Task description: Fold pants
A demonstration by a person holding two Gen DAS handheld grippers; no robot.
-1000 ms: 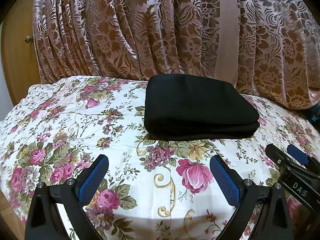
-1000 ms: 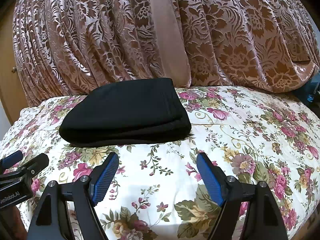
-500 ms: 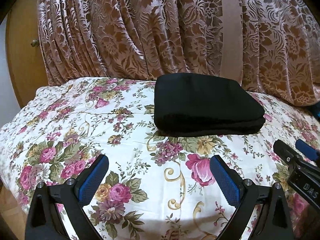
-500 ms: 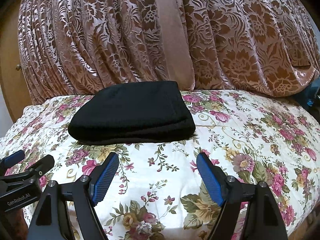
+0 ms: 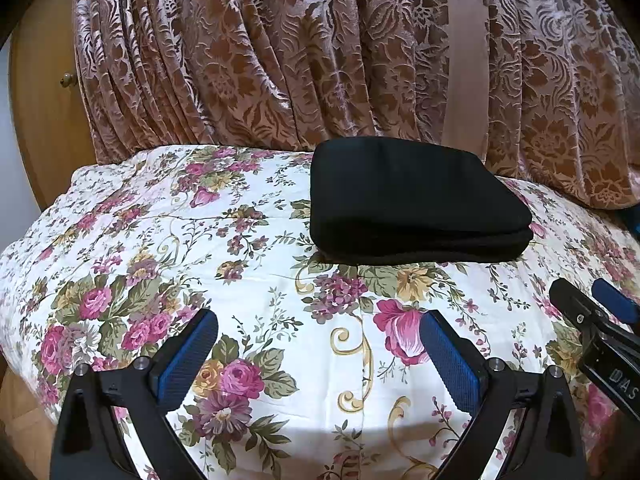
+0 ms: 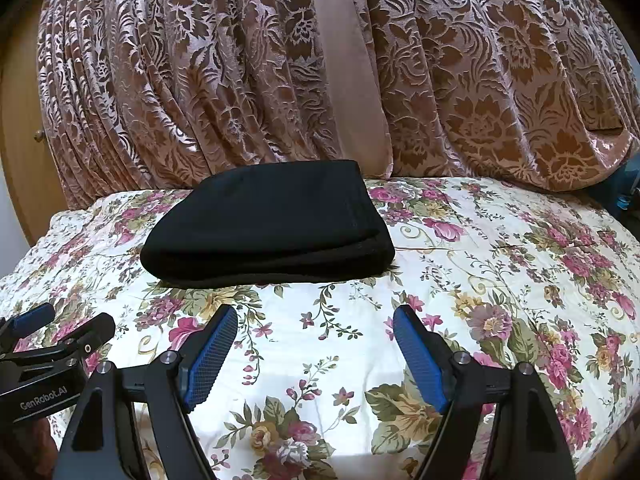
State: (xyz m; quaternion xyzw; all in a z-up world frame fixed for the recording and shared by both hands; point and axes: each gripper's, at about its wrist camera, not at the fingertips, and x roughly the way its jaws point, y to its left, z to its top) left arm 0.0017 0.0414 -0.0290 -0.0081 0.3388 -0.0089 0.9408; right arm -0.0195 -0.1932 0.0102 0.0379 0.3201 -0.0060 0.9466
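The black pants lie folded in a compact rectangular stack on the floral bedspread, near the curtain. They also show in the right wrist view. My left gripper is open and empty, held above the bedspread well short of the pants. My right gripper is open and empty too, just as far back. Each gripper shows at the edge of the other's view: the right one and the left one.
A brown and pink patterned curtain hangs behind the bed and rests on its far edge. A wooden door with a knob stands at the left. The bed's front edge drops off at the lower left.
Both grippers have drawn back and lifted away from the folded pants, which now sit farther off and higher in both views. Both stay open.
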